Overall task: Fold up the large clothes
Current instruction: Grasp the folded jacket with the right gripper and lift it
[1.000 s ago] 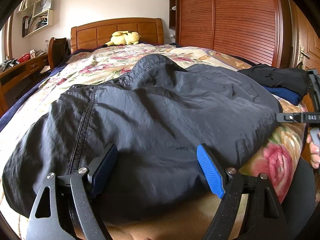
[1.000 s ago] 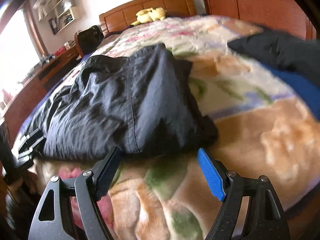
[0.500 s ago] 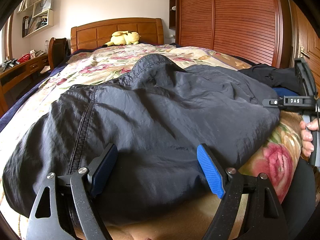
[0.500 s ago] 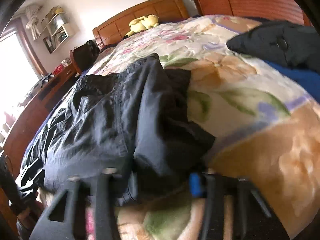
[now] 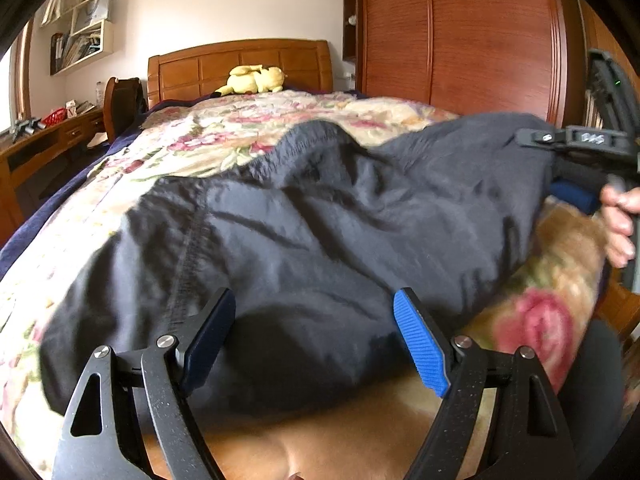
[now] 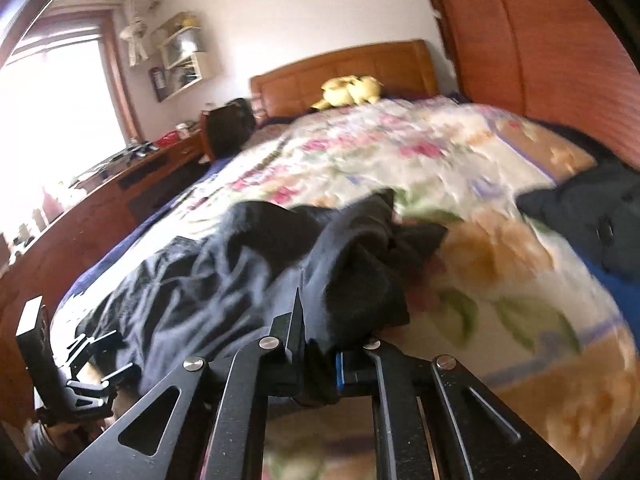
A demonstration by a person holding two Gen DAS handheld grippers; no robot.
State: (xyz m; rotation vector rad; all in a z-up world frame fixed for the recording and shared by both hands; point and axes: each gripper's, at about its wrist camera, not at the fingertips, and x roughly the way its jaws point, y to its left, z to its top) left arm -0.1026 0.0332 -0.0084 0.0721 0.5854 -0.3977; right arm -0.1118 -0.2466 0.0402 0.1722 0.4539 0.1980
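A large dark navy garment [image 5: 320,240] lies spread and rumpled on the floral bedspread [image 5: 240,128]. My left gripper [image 5: 314,304] is open just over its near hem, fingers apart with nothing pinched. My right gripper [image 6: 320,348] has its jaws closing tight on a bunched corner of the garment [image 6: 352,280], the pads pressing on the cloth, and that corner is lifted off the bed. From the left wrist view, the right gripper [image 5: 560,140] shows at the far right with a hand [image 5: 618,220] on its handle. The left gripper [image 6: 92,360] appears low on the left in the right wrist view.
A pile of folded dark and blue clothes [image 6: 592,216] sits on the bed's right side. A yellow plush toy [image 5: 252,80] lies by the wooden headboard [image 5: 240,64]. A wooden wardrobe [image 5: 460,40] stands right, a desk [image 5: 48,140] left.
The right gripper came in on the garment's right corner, shut on it and rose, pulling that side up and rumpling the cloth. The left gripper stayed open and still.
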